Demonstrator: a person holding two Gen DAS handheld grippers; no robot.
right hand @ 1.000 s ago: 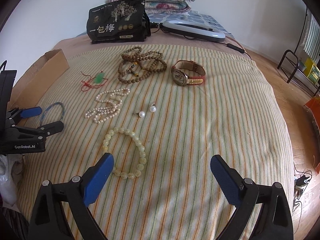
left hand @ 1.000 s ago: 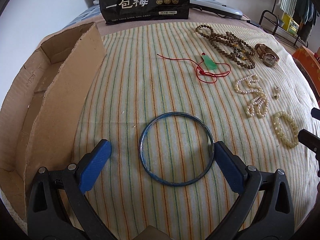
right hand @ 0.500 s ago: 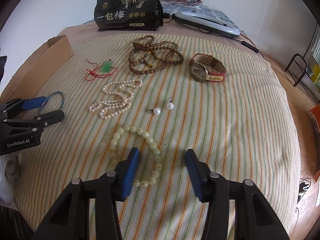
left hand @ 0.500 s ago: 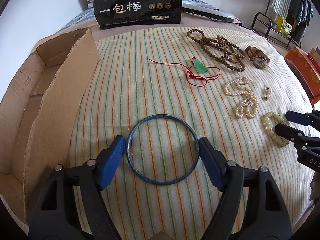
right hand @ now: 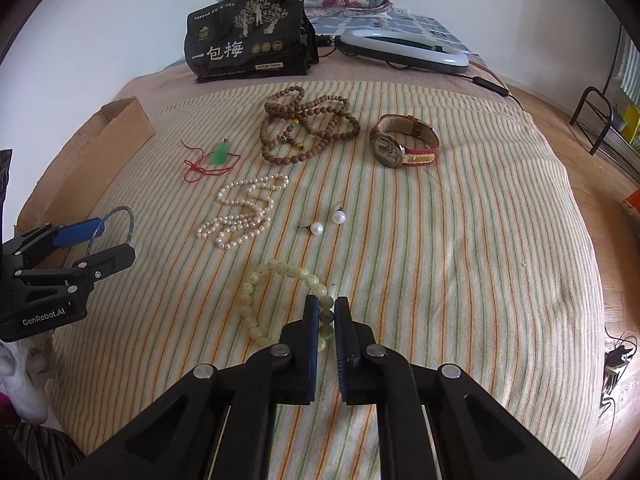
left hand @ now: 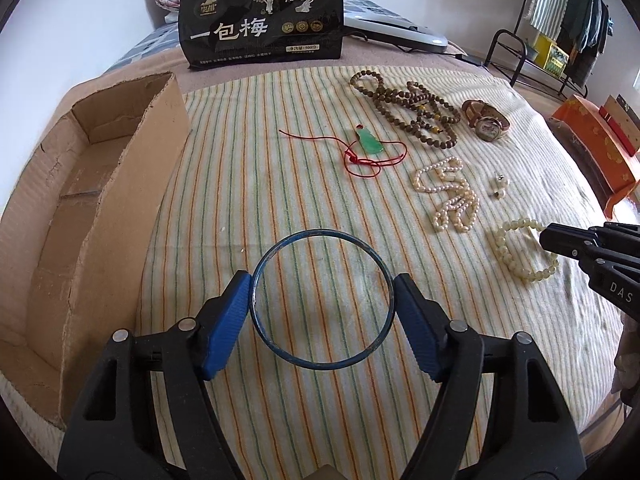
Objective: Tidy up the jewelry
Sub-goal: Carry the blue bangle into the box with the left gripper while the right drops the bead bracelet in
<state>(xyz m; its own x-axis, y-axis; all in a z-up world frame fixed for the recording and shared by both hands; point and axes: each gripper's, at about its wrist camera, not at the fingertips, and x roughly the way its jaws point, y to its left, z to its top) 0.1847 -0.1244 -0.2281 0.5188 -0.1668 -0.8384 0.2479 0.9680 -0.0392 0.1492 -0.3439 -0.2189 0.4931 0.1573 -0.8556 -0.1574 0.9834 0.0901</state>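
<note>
I have both tongs clamped on something. My left tongs (left hand: 322,308) pinch the blue bangle (left hand: 322,299) across its width, one blue pad on each side of the ring; their jaws drew in a moment ago and now sit against the rim. In the right-wrist view the bangle looks tipped up off the striped cloth (left hand: 248,184) on the bed, though I can't say for sure it is clear all round. My right tongs (right hand: 327,316) have just closed down on the near-right arc of the pale bead bracelet (right hand: 256,292); a few beads sit squeezed between the pads, and the rest of the loop lies flat on the cloth, trailing away to the left and ahead of them.

What the next move hangs on, as I judge it, is the cardboard box (left hand: 80,208). It lies along the left edge of the bed, its long side running away from me, just beside my left tongs and well apart from my right. So the bangle has the short trip, sideways to the left over the box wall. The bracelet would have to cross the whole cloth, passing my left tongs, so I would send the left first.
</note>
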